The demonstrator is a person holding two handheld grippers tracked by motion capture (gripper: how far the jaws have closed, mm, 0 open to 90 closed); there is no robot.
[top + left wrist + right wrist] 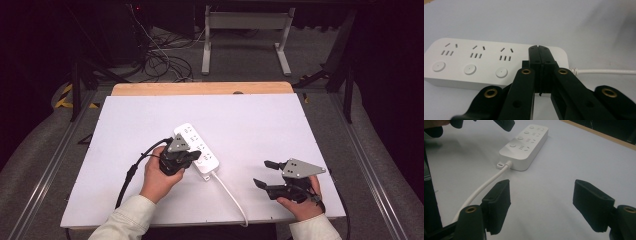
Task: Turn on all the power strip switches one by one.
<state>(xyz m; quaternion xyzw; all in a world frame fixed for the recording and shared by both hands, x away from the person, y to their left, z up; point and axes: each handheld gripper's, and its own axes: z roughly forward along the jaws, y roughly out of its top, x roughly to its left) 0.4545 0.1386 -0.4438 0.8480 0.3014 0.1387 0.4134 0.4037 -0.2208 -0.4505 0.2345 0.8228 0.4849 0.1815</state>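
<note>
The power strip (197, 151) lay near the middle of the white table (260, 120), its cord (231, 195) trailing toward the near edge. The left tool (539, 47) was clenched shut on nothing, tips over the strip's cord end, by the last button. The right tool (263, 173) sat well apart, jaws spread wide and empty. That strip looked rigid, light and slick: best pinched across its narrow sides, I reckoned, not dragged by the stiff cord.
</note>
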